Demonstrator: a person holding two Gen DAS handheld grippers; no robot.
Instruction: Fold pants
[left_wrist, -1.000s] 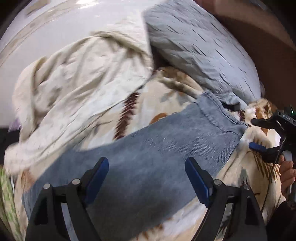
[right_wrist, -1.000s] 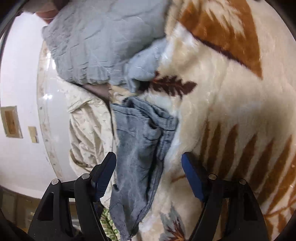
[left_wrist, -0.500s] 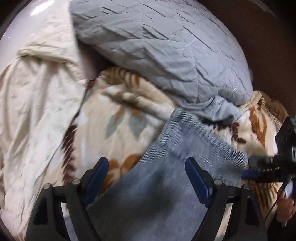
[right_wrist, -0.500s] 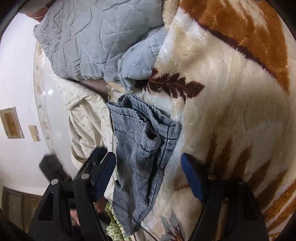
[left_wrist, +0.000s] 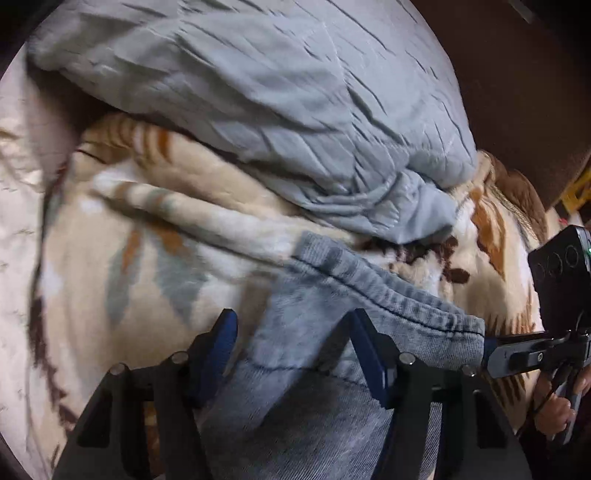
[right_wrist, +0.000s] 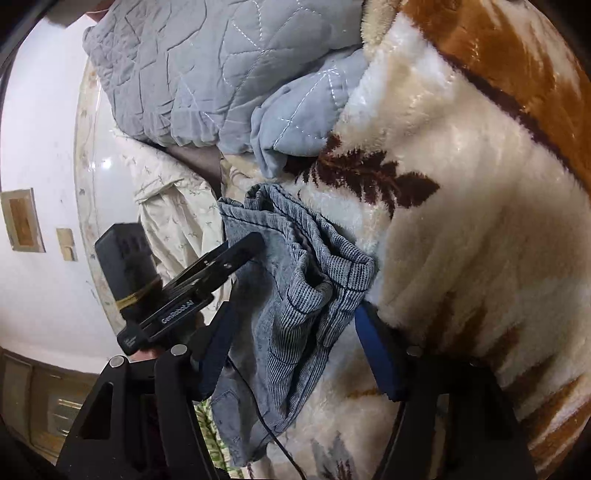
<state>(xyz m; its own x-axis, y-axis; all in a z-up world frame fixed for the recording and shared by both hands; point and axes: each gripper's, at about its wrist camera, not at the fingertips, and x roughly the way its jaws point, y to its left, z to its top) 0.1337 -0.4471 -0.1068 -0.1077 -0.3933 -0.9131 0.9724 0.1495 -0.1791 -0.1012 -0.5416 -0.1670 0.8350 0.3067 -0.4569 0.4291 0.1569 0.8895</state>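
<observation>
One pair of blue corduroy pants (right_wrist: 295, 295) is lying on one leaf-print blanket (right_wrist: 461, 184). Two hand-held grippers: left hand-held gripper (left_wrist: 291, 332) and right hand-held gripper (right_wrist: 295, 325) have just been narrowing, both still spread, straddling the waistband unpinched. "GenRoboAI" is showing on the left one.

Pants (left_wrist: 332, 406): lower length cut off at 6 o'clock, left wrist view; fabric between left gripper (left_wrist: 291, 350) jaws smeared by blur, contact not discernible. Right gripper (right_wrist: 295, 336): right pad tucked beneath pants' edge, partly hidden. Grey quilt (left_wrist: 258, 92): cropped at 12 o'clock. Hand (left_wrist: 557, 410): mostly cut off at 4 o'clock.
</observation>
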